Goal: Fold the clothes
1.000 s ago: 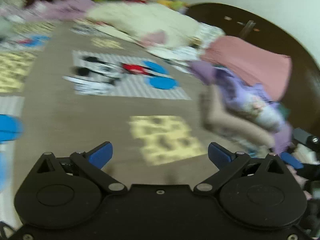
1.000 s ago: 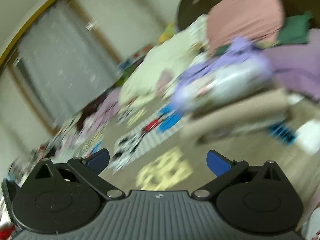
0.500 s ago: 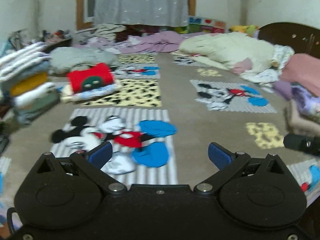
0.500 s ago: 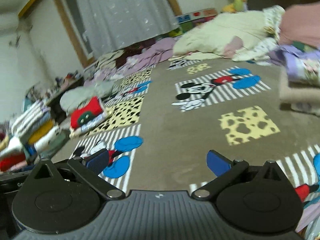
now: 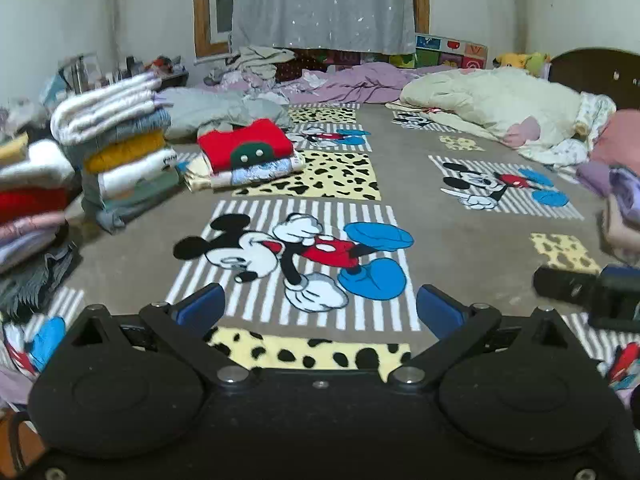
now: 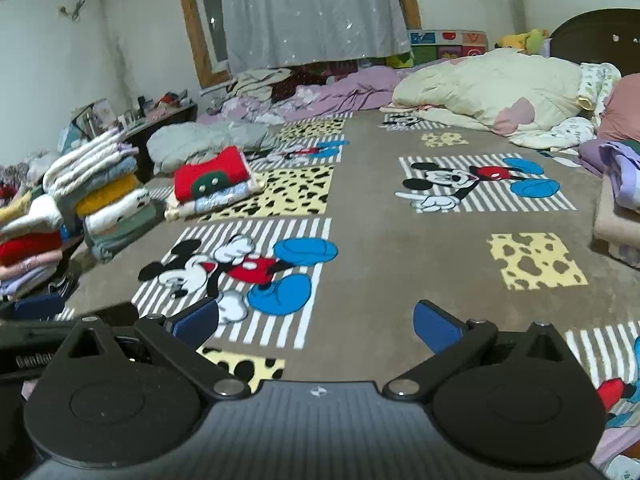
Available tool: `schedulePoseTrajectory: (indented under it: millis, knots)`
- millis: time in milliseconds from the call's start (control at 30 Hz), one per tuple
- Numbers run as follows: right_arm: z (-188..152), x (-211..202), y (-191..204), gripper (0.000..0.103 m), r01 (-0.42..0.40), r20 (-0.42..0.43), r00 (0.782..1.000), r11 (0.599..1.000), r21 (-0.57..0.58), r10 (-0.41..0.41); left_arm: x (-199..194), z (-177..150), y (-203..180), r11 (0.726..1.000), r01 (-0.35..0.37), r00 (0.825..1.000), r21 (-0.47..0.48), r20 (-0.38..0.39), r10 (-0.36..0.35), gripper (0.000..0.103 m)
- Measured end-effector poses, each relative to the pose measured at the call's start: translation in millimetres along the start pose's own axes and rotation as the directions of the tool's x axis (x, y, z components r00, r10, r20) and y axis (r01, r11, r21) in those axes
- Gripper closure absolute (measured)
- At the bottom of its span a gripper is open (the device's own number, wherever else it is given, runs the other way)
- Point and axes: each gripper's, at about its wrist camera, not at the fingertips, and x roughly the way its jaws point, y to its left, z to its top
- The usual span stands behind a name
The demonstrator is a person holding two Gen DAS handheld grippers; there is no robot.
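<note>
Folded clothes stand in a tall stack at the left of a cartoon-print blanket. A red folded garment tops a smaller pile beside it. Unfolded purple and beige clothes are heaped at the right edge. My left gripper hangs open above the blanket with nothing between its blue fingers. My right gripper is open too, also holding nothing. In the left wrist view the right gripper's body shows at the right.
A cream quilt and purple bedding lie at the far side under a grey curtain. A dark headboard stands at the far right. More folded piles sit at the left edge.
Both cameras have swung left from the clothes heap at the right to face the middle of the blanket and the folded stacks. Both grippers stayed open and empty.
</note>
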Motion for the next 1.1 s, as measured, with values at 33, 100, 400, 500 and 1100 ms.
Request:
schedulePoseTrajectory:
  millis: [33,100,400,500,1100]
  knots:
    - [-1,0,3,0.000,0.002,-0.004,1.000,1.000,-0.009,-0.002,0,0,2,1.000,0.006,1.000,-0.010,-0.003,-0.006,0.000]
    - [-3,-2,9,0.000,0.008,-0.011,1.000,1.000,-0.022,-0.009,-3,-1,3,1.000,0.008,1.000,-0.012,-0.007,-0.008,0.000]
    - [-6,-10,17,0.000,0.039,-0.006,0.999,0.998,-0.046,-0.039,-4,-2,-2,0.999,0.044,0.999,-0.017,-0.011,-0.044,0.000]
    - [-7,-12,19,0.000,0.045,-0.006,0.999,0.998,-0.052,-0.045,-5,-2,-3,0.999,0.051,0.999,-0.018,-0.013,-0.052,0.000]
    - [-11,-14,15,0.000,0.073,-0.013,0.997,0.996,-0.048,-0.073,-14,-5,-6,0.999,0.023,1.000,0.033,0.017,-0.023,0.000]
